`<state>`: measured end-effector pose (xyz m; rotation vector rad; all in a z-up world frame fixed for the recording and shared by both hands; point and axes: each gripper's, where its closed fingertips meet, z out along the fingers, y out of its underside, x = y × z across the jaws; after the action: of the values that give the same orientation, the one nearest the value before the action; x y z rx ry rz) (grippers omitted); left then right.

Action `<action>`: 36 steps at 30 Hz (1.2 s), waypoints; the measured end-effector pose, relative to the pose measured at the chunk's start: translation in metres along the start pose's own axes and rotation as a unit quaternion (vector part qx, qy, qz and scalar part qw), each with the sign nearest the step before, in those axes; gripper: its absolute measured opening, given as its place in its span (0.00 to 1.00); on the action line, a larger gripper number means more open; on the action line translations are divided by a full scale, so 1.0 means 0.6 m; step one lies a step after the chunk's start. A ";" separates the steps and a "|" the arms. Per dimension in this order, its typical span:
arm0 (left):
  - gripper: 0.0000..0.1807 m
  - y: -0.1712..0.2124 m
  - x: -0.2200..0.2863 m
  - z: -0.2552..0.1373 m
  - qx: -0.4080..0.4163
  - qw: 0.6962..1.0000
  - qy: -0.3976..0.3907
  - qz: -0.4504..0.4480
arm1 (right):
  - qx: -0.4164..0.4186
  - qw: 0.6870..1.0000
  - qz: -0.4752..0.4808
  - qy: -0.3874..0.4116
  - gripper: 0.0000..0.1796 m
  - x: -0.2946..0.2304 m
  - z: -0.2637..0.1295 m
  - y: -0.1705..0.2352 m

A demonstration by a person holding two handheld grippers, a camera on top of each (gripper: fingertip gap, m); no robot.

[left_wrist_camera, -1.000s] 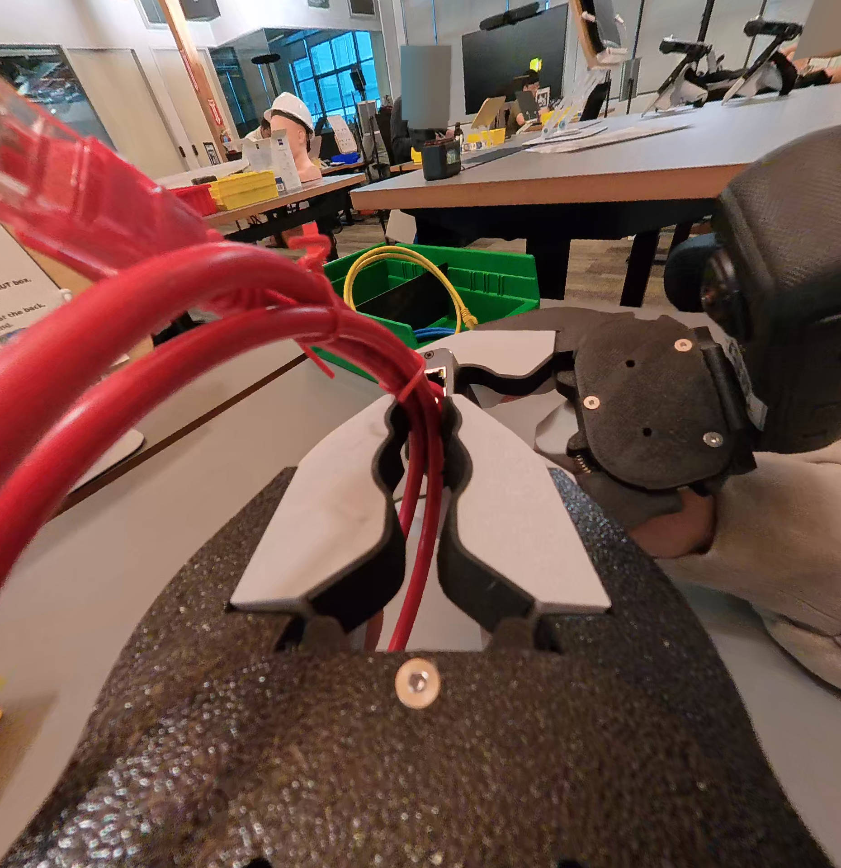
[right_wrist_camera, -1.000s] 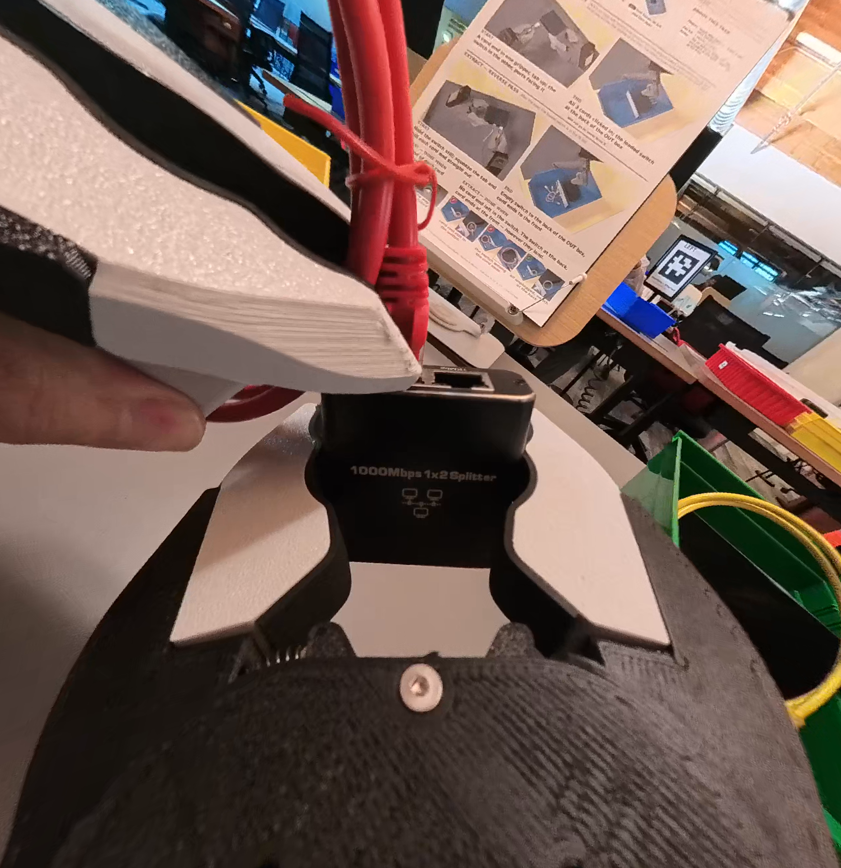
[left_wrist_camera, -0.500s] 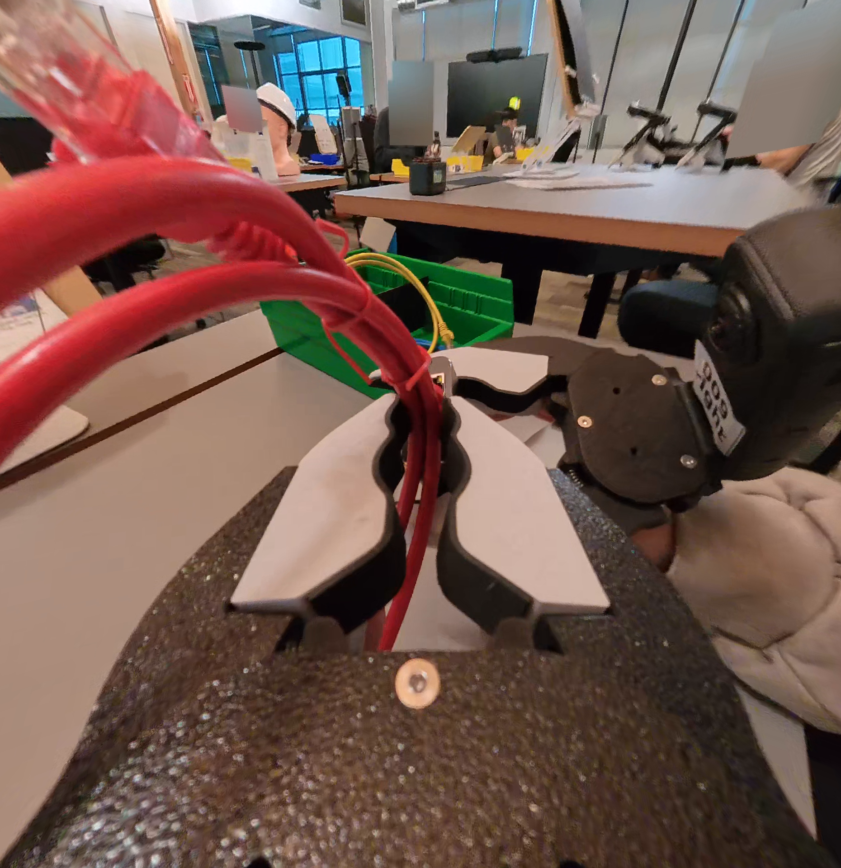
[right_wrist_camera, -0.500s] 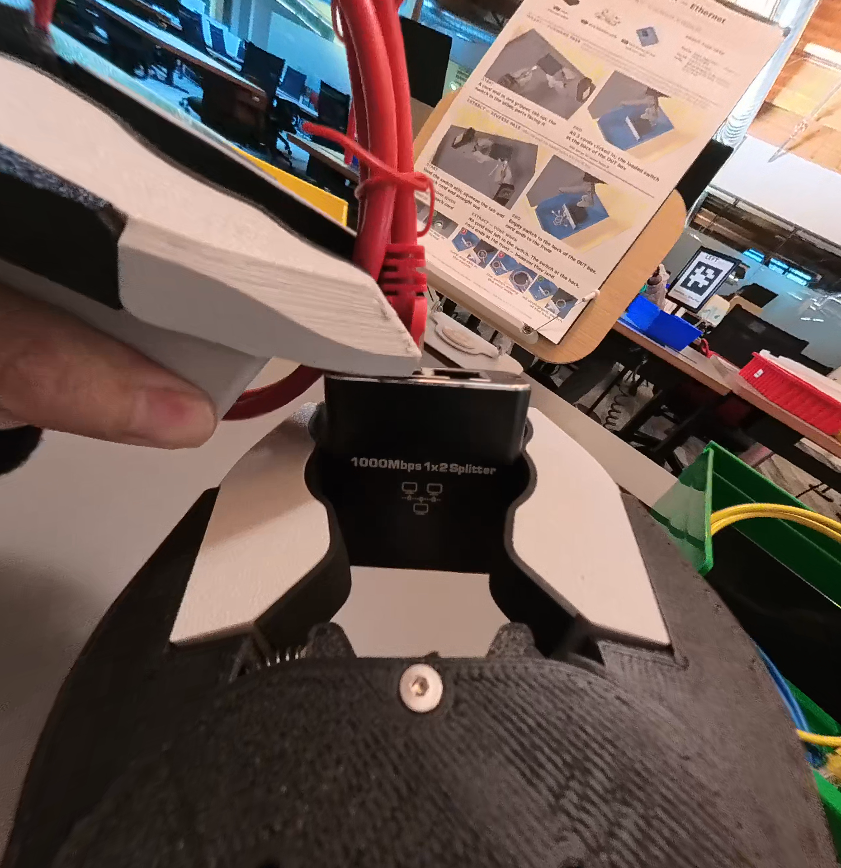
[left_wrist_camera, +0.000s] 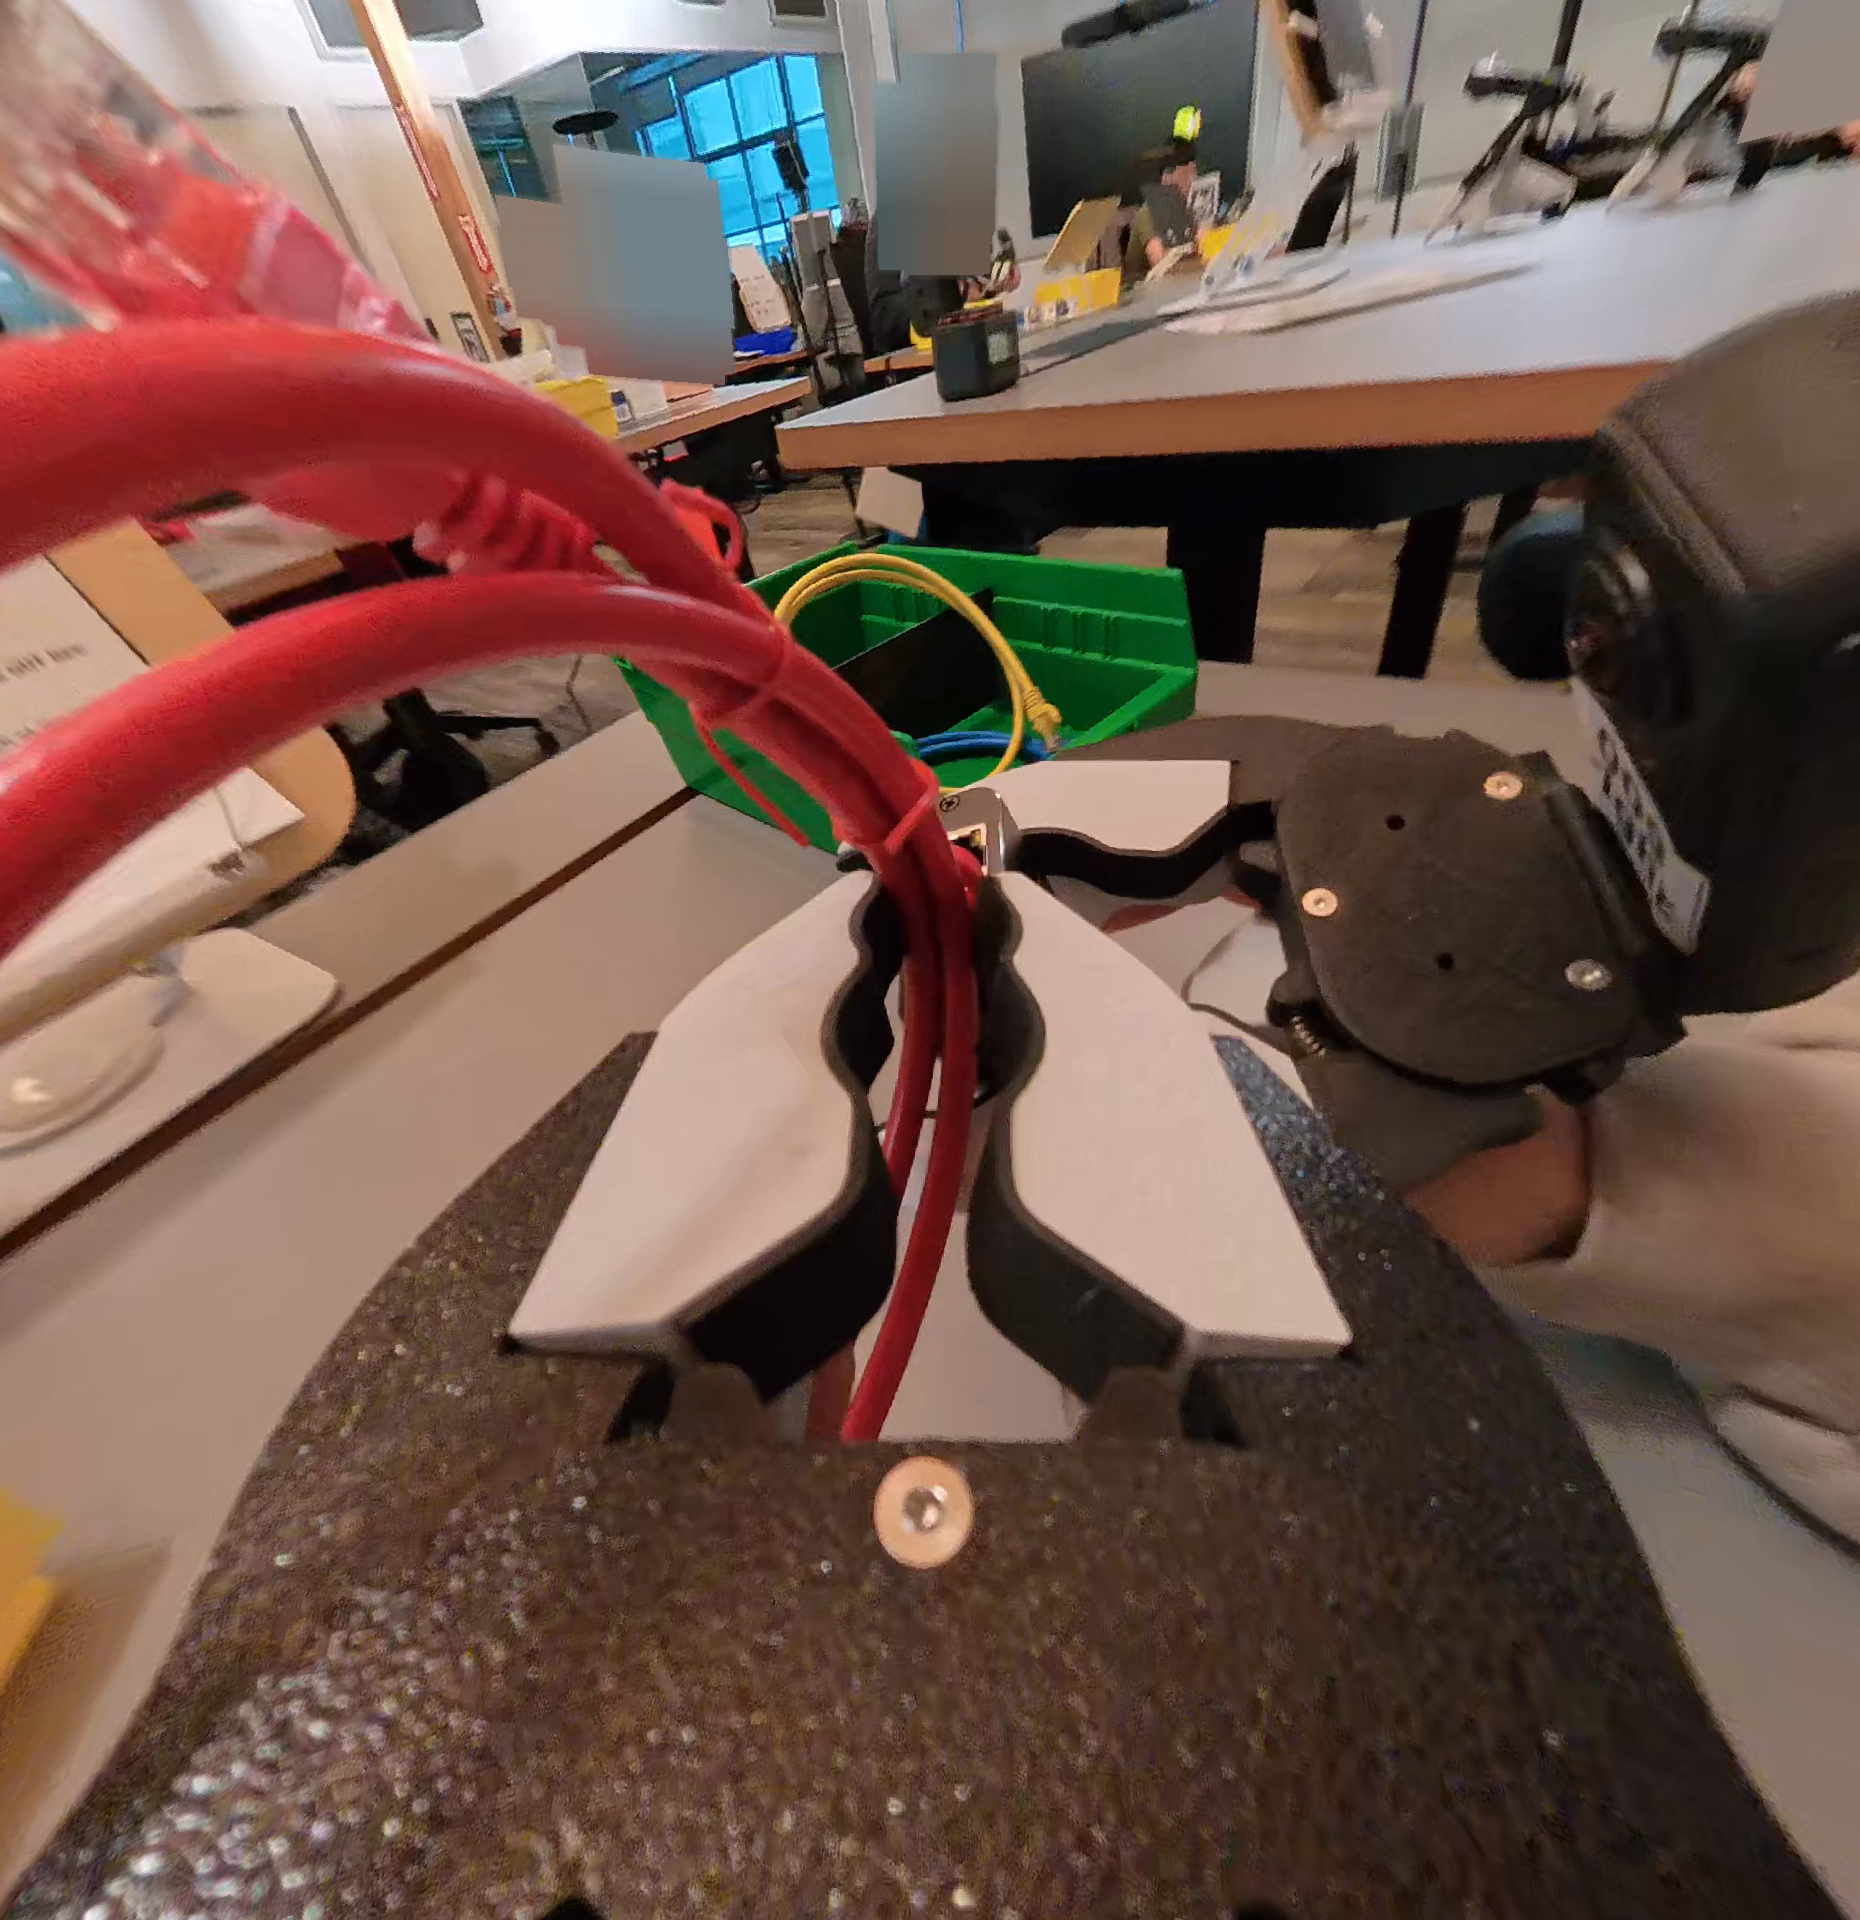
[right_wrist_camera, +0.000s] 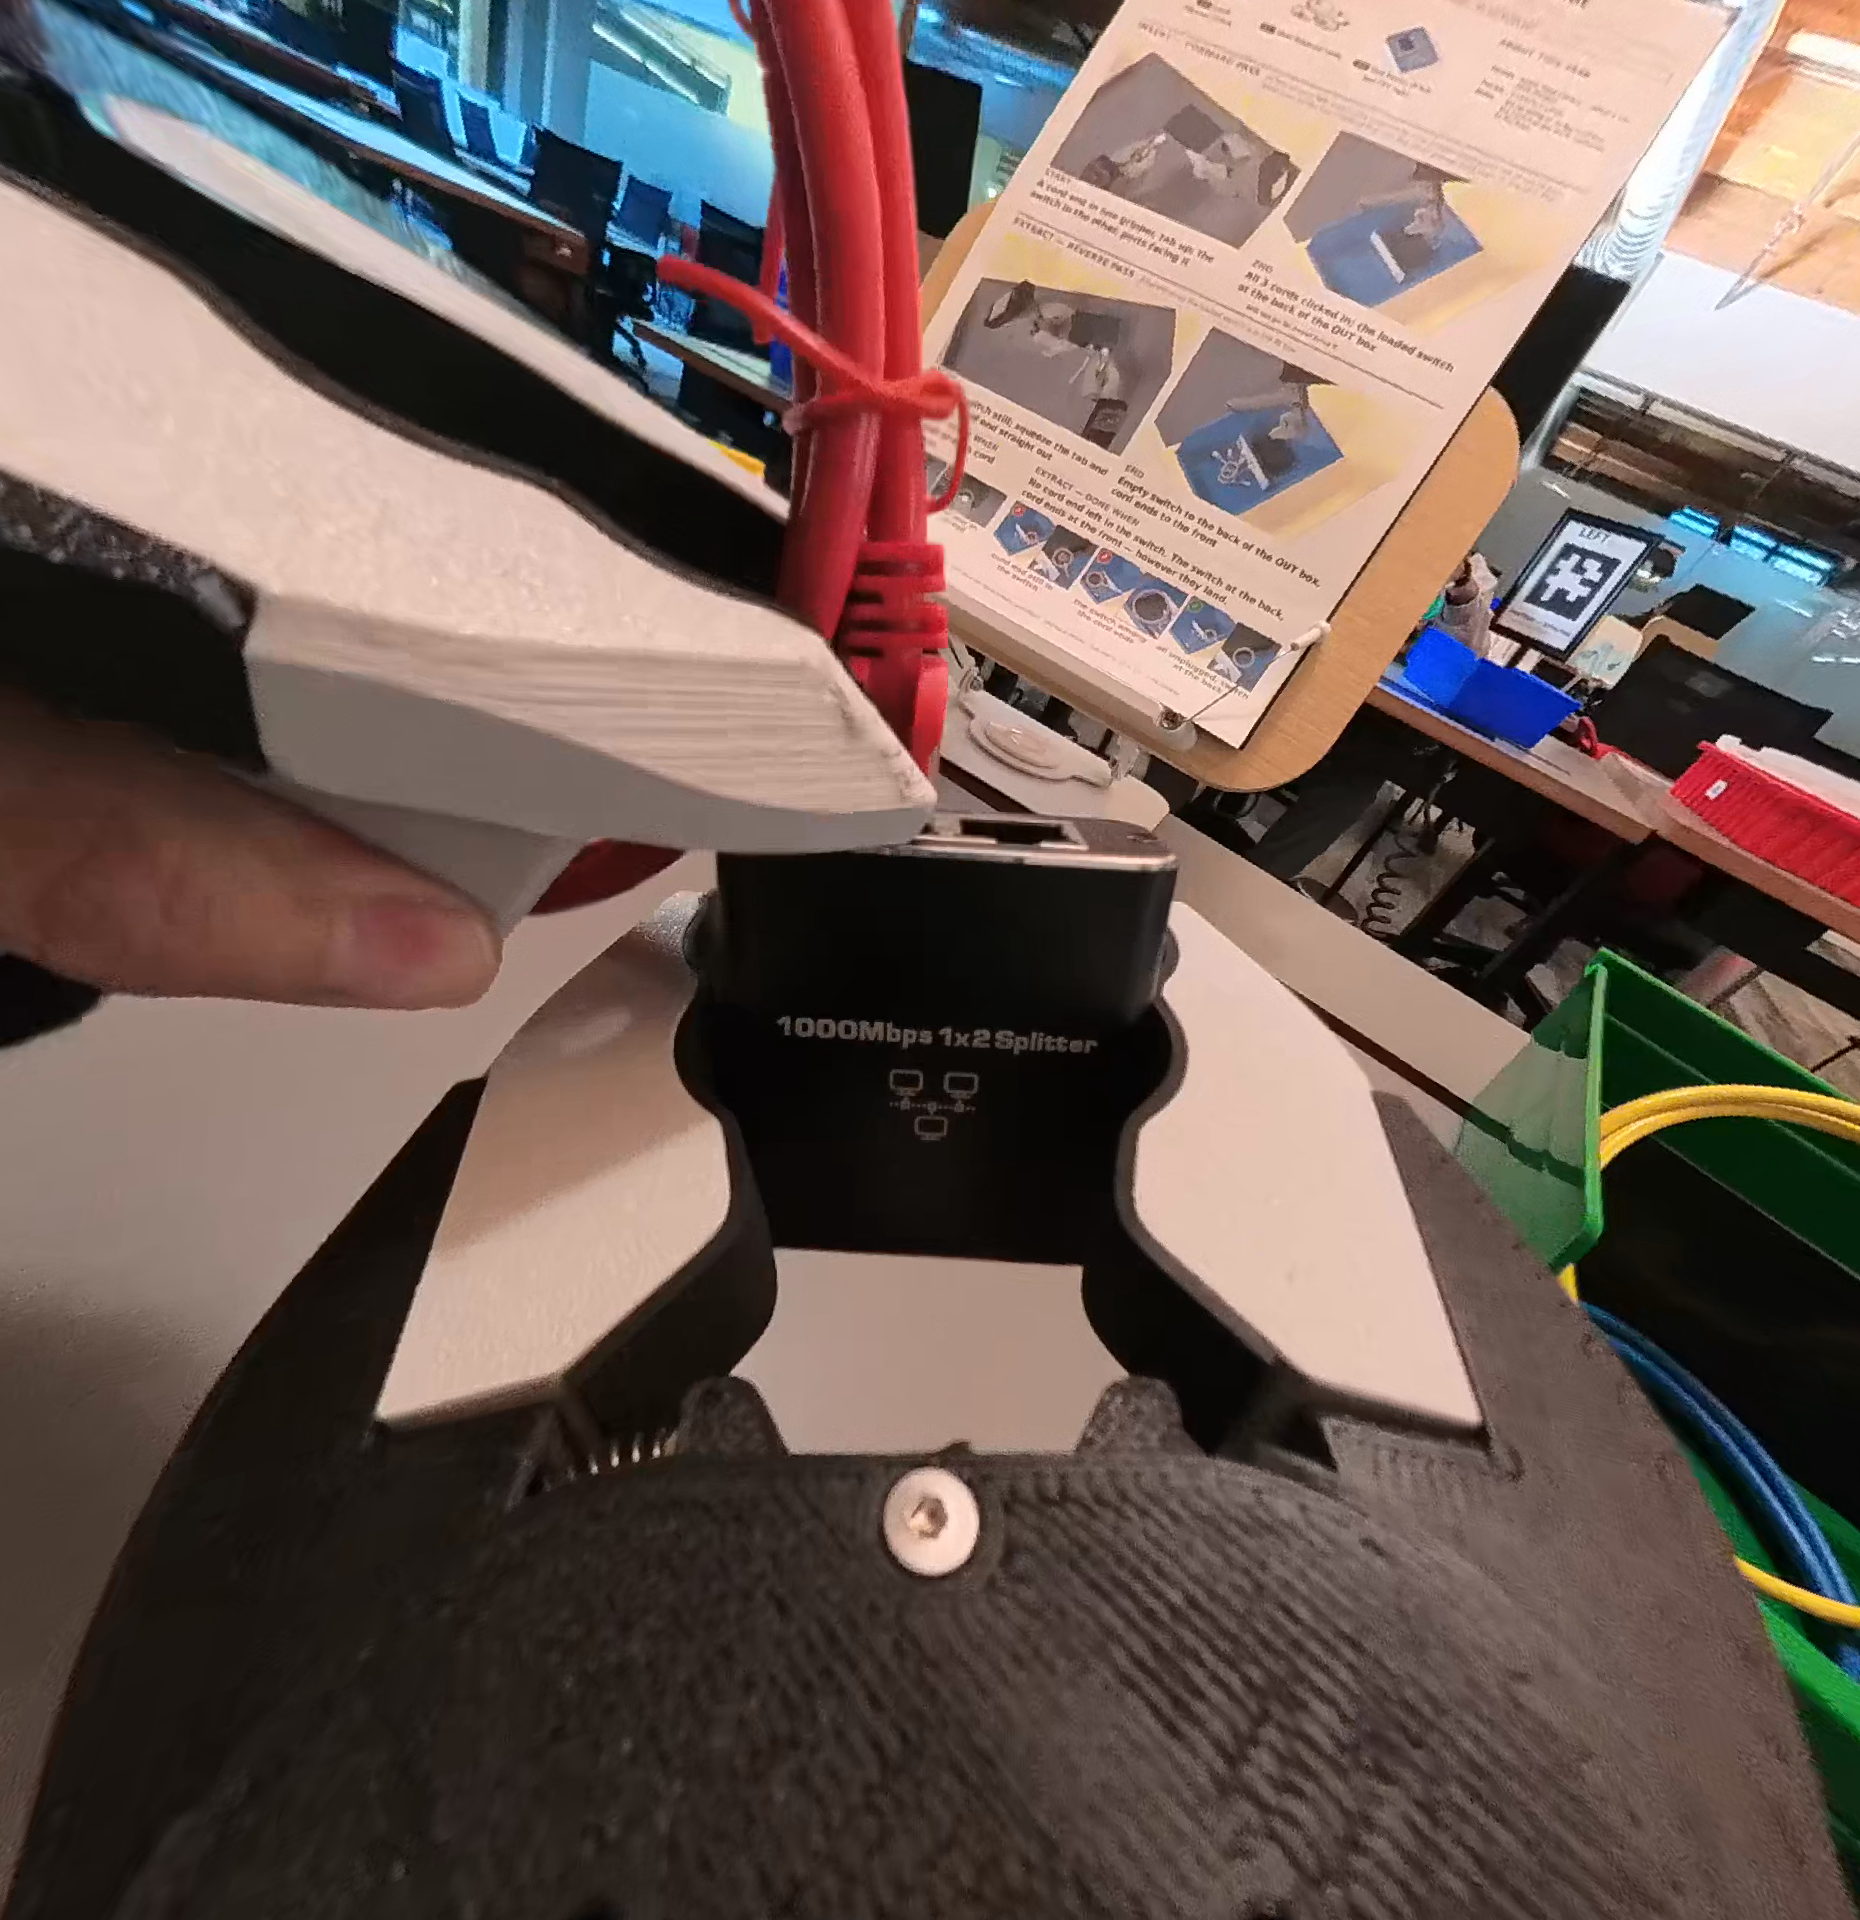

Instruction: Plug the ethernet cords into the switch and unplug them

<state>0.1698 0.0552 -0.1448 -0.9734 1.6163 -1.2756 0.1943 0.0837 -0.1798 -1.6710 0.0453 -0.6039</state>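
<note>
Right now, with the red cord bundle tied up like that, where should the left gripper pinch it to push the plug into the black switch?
Grip the ribbed boot just behind the plug, coming from the side, probably. The red cord hangs down toward the switch, whose open port faces up, so a hold low on the stiff boot should steer the plug better than the flexible, tied strands that the left gripper pinches.

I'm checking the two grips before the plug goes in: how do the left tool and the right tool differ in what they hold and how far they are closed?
The left tool is shut narrowly on the thin, bundled red ethernet cord; the right tool is held wider, shut on the blocky black switch. The cord's plug points down at the switch, whose visible port is empty. Both tools are hand-held, with pale fingers.
</note>
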 end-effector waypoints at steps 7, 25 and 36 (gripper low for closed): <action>0.08 -0.005 0.007 0.000 -0.021 0.996 -0.020 0.085 | 0.011 1.000 0.021 -0.009 0.43 -0.001 0.000 -0.003; 0.07 -0.006 -0.003 -0.005 0.013 0.999 0.018 -0.032 | 0.005 1.000 -0.010 -0.001 0.43 0.000 -0.003 -0.009; 0.07 -0.015 -0.007 -0.012 0.041 0.995 0.036 -0.078 | -0.001 0.999 -0.043 0.011 0.43 0.003 -0.008 -0.022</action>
<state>0.1651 0.0596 -0.1343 -1.0277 1.5534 -1.4868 0.1899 0.0814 -0.1665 -1.6752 -0.0103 -0.6878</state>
